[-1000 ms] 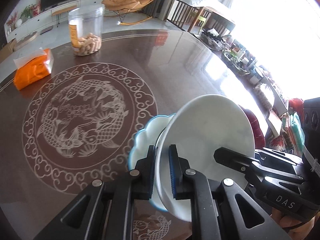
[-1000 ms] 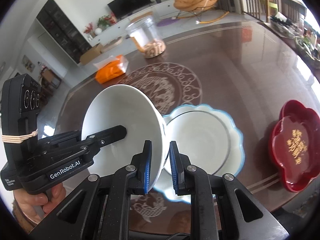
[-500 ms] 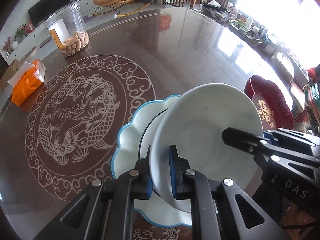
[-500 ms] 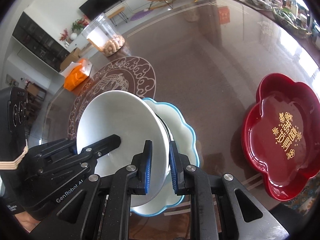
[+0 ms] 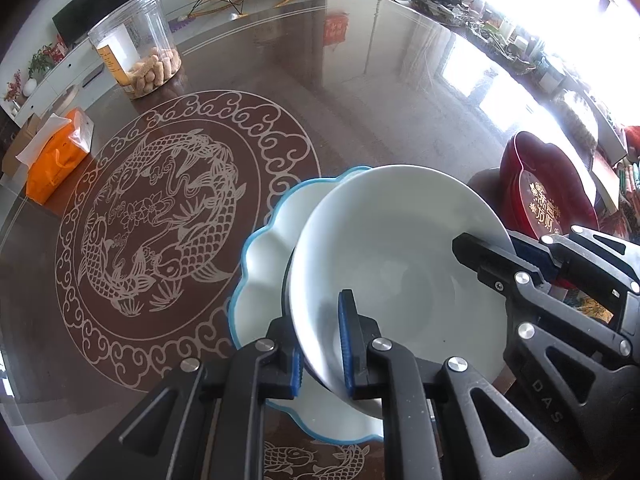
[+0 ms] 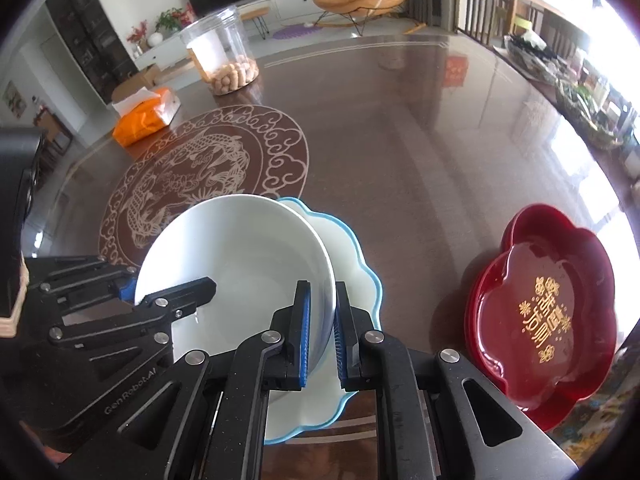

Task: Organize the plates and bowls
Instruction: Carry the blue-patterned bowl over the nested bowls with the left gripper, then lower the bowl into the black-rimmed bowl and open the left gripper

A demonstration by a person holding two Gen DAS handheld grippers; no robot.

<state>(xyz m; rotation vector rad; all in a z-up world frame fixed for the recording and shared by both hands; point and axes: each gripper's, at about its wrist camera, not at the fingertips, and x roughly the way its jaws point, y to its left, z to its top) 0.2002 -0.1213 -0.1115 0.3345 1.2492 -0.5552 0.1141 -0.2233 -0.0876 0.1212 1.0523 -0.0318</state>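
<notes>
Between both hand-held grippers' pads, white bowl

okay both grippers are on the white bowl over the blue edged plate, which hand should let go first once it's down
Probably the left. The left gripper and right gripper each clamp opposite rims of the round white ceramic bowl above the scalloped blue-edged plate. The left side faces open table; the red flower-shaped tray crowds the right.

The bowl hides most of the plate. The picture edge cuts off the red tray. Clutter beyond the counter is washed out by glare.
</notes>
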